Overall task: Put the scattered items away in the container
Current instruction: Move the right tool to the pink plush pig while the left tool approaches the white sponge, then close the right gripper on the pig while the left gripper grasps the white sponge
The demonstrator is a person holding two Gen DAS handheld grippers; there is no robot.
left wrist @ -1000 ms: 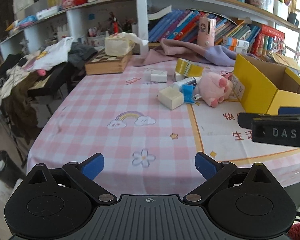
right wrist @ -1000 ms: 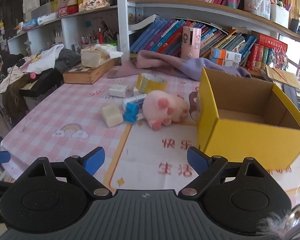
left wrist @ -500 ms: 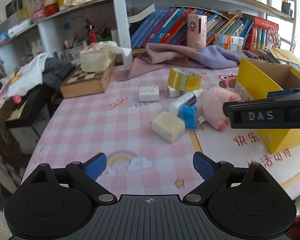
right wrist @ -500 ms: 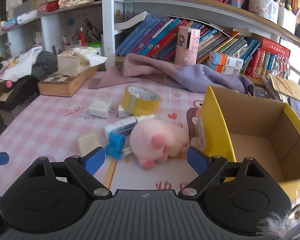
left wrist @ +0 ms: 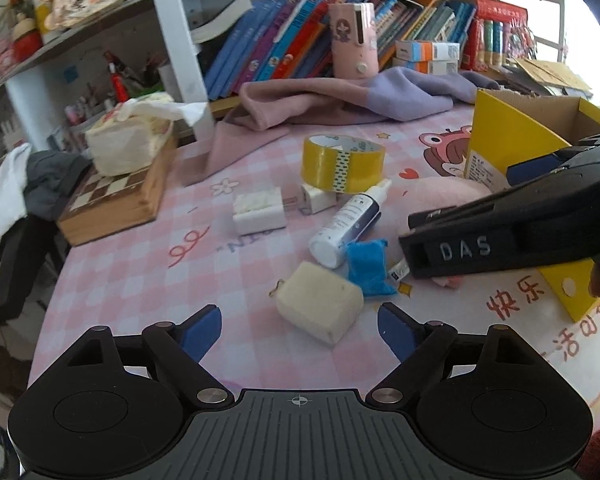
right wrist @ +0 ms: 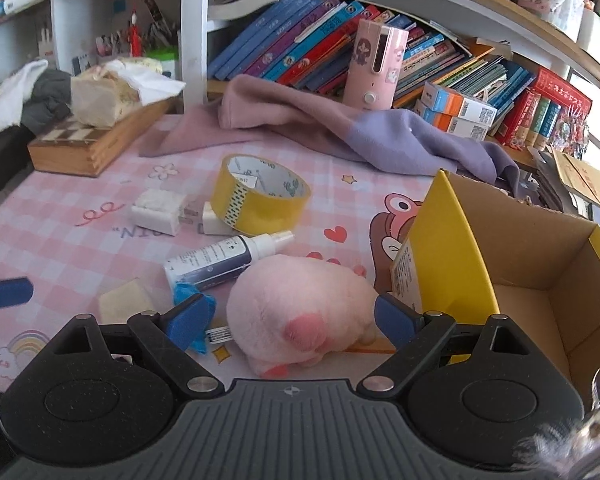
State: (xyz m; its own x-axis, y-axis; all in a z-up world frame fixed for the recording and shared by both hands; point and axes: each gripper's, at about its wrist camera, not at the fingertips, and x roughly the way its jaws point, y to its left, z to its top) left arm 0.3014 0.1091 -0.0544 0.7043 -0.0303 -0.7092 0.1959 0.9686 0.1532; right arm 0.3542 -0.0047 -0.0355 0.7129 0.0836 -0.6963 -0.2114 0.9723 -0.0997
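The right gripper [right wrist: 288,318], jaws apart, is placed around the pink plush toy [right wrist: 300,312] at lower centre, so that it can be grasped; the left gripper [left wrist: 300,330] is also held apart.

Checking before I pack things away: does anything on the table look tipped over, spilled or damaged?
Nothing spilled or visibly broken. The spray bottle lies on its side against the pink plush, and the tape roll sits tilted on a small white block. The yellow box is open, with nothing visible inside.

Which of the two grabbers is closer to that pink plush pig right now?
Right. The right gripper has its open fingers on either side of the pink plush pig. The left gripper is open farther left, facing the cream block.
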